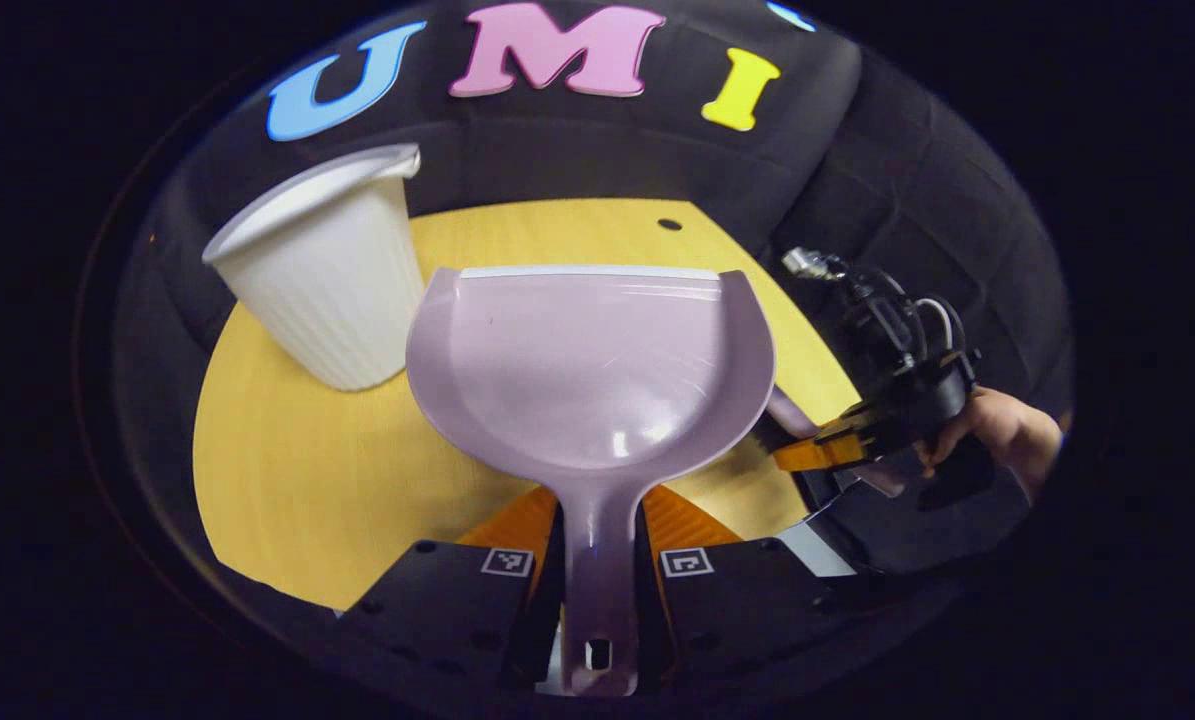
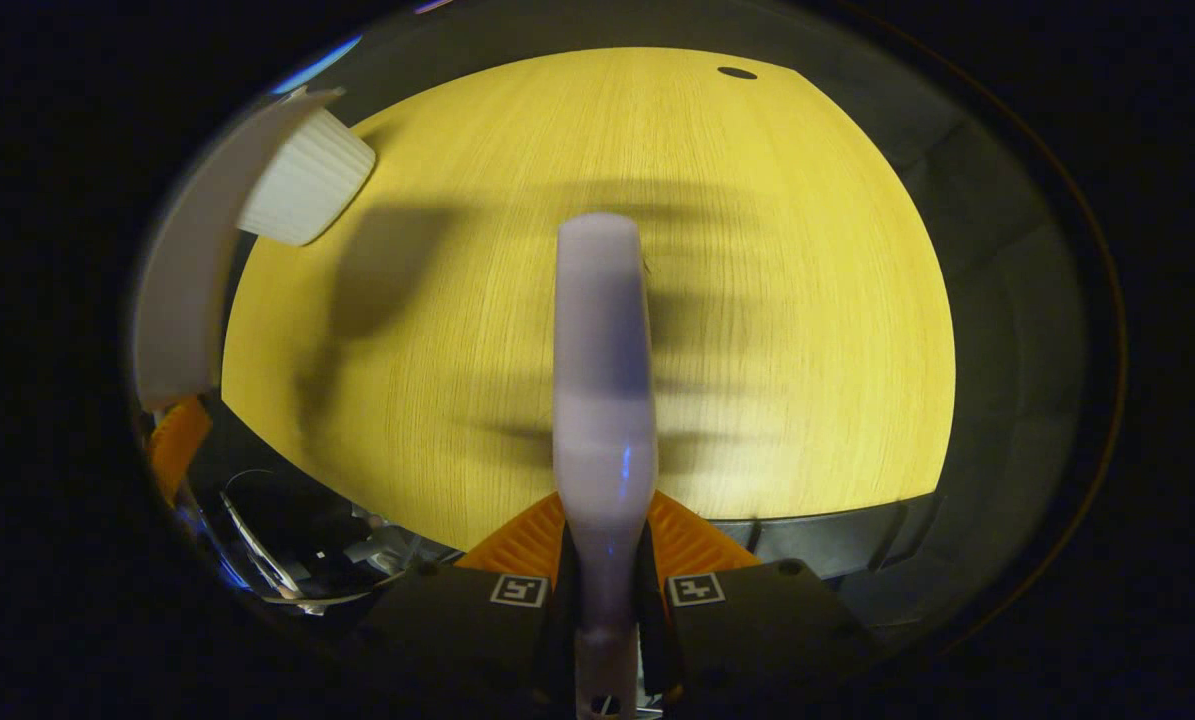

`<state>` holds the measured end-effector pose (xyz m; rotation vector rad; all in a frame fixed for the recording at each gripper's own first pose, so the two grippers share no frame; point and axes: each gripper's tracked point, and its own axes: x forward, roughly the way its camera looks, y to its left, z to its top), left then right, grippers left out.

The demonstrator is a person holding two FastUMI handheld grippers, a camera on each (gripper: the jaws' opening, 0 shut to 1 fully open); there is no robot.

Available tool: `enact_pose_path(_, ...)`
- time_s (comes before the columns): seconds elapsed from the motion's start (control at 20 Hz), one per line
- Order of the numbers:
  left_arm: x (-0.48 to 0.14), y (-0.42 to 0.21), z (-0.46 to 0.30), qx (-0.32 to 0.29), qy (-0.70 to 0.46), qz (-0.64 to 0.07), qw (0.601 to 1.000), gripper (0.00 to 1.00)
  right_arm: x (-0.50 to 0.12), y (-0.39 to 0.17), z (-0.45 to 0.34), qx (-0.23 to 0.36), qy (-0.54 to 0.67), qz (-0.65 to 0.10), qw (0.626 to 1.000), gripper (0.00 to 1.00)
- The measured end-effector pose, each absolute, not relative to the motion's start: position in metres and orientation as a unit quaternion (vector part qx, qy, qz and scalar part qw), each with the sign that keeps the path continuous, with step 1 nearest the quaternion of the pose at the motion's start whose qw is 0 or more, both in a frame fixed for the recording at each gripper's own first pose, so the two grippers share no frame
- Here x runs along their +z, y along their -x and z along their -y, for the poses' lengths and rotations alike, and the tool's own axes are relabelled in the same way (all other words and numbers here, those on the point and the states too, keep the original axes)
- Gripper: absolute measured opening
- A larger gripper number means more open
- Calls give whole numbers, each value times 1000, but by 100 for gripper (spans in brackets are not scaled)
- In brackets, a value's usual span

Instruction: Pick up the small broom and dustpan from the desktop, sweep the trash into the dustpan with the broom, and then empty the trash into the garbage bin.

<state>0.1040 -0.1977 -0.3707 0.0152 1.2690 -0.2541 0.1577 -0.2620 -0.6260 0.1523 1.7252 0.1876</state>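
Between the two fingers at the bottom of the left gripper view we see the left gripper (image 1: 599, 560) closed on the handle of the dustpan (image 1: 589, 365), both fingers pressing its sides. We hold the dustpan above the table (image 1: 287, 480), its open scoop facing the camera. It is pale lilac plastic, glossy, with a rounded back wall, a straight pale strip along its front lip and a hanging hole at the end of the handle. We see nothing lying inside the scoop.

To its left a white ribbed garbage bin (image 1: 322, 275) stands on the yellow wooden table, looking tilted under the lens. Off to the right, a hand (image 1: 997, 435) holds the right gripper (image 1: 837, 445) close beside the dustpan's edge.

Looking through the right gripper view, we see our right gripper (image 2: 605, 570) clamped on the broom (image 2: 604, 380), its pale lilac handle standing straight up from between the fingers over the table (image 2: 807, 300); its bristles we cannot make out. The white garbage bin (image 2: 305, 190) sits at upper left, with the dustpan's pale edge (image 2: 182, 280) curving below it.
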Motion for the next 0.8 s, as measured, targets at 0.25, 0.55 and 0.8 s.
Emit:
enact_pose_path(0.25, -402, -105, 206, -63, 4, -624, 779, 30, -625, -158, 261, 76, -41, -764, 639, 29)
enact_pose_path(0.55, -411, -94, 204, -32, 39, -645, 762, 30, -624, -170, 256, 65, -13, -753, 655, 30)
enact_pose_path(0.8, -400, -92, 217, -34, 22, -644, 764, 32, -636, -169, 247, 61, -13, -759, 648, 29)
